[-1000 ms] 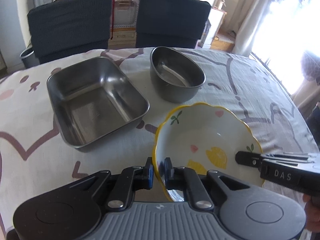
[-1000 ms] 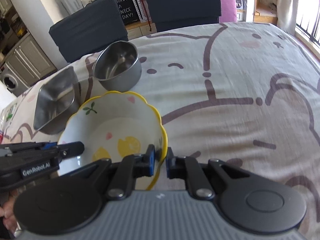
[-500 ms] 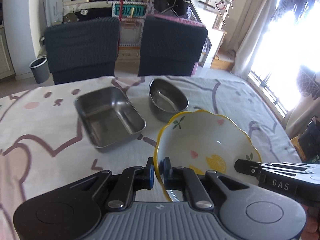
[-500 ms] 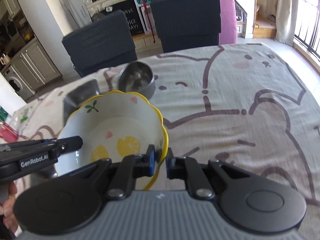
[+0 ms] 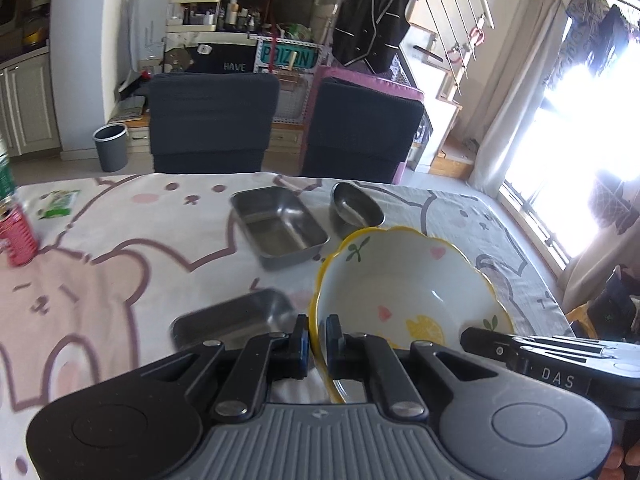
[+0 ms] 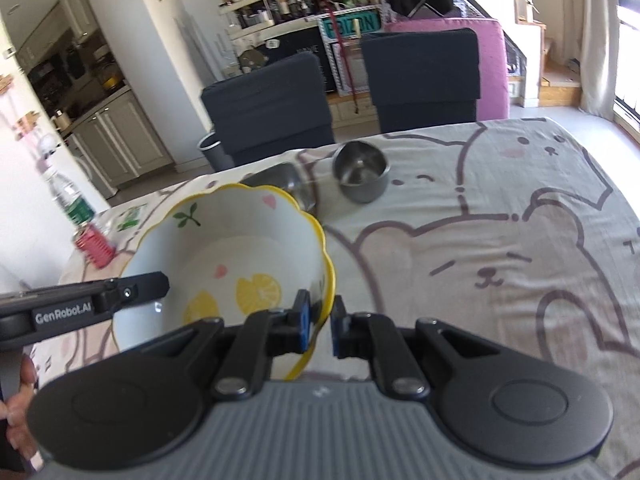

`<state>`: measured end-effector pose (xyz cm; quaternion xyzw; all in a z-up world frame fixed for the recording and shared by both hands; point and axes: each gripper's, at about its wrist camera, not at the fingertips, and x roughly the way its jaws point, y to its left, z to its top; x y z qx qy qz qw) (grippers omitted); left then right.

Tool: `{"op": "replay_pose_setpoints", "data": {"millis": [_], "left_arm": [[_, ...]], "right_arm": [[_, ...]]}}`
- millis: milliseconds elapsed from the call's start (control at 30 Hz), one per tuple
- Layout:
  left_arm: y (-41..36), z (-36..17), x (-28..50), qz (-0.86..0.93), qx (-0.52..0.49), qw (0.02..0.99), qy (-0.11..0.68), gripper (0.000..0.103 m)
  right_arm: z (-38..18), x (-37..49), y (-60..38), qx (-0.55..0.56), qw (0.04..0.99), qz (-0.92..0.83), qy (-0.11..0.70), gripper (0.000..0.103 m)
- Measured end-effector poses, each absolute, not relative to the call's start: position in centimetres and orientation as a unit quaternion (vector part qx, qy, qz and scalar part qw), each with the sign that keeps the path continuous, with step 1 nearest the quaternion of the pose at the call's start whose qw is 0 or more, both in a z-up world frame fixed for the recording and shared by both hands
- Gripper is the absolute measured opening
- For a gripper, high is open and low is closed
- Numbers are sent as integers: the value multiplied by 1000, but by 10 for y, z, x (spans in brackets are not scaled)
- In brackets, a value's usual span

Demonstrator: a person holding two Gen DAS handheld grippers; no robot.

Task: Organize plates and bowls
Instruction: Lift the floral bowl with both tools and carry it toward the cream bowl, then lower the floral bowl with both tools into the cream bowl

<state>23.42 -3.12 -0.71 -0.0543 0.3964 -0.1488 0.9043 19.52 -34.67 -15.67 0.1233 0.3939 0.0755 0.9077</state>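
A white ceramic bowl (image 5: pixel 408 280) with a wavy yellow rim and lemon prints hangs above the table, held from both sides. My left gripper (image 5: pixel 317 340) is shut on its left rim. My right gripper (image 6: pixel 321 324) is shut on its right rim; the same bowl (image 6: pixel 236 256) fills the left of the right wrist view. Beyond it on the cloth stand a rectangular steel tray (image 5: pixel 278 226), a round steel bowl (image 5: pixel 354 209) and, nearer, a second steel tray (image 5: pixel 236 318). The round steel bowl (image 6: pixel 361 174) also shows in the right wrist view.
The table wears a cloth (image 5: pixel 100 280) with bear drawings. A red can (image 5: pixel 16 236) and a green packet (image 5: pixel 58 202) sit at its left end, a water bottle (image 6: pixel 70 200) beside them. Two dark chairs (image 5: pixel 212 120) stand behind the table. A hand (image 6: pixel 18 408) holds the left gripper.
Both grippers have risen and drawn back with the bowl still clamped between them. The steel tray and steel bowl now look smaller and farther away, and a second steel tray has come into view.
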Motion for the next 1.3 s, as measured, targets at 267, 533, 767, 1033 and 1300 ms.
{"op": "replay_pose_setpoints", "data": {"millis": [267, 533, 767, 1033, 1300], "left_arm": [[1, -5, 187, -135, -60, 907, 394, 9], [24, -28, 161, -134, -62, 892, 427, 10], [31, -52, 153, -143, -59, 876, 456, 11], [25, -67, 157, -140, -45, 867, 477, 12], [17, -76, 160, -136, -25, 858, 494, 15]], "right_arm": [[-153, 155, -319, 126, 903, 98, 400, 12], [-168, 128, -297, 110, 885, 112, 438, 12], [-182, 118, -283, 73, 876, 118, 461, 12], [-188, 122, -275, 46, 873, 108, 474, 12], [-193, 125, -271, 23, 868, 102, 486, 12]]}}
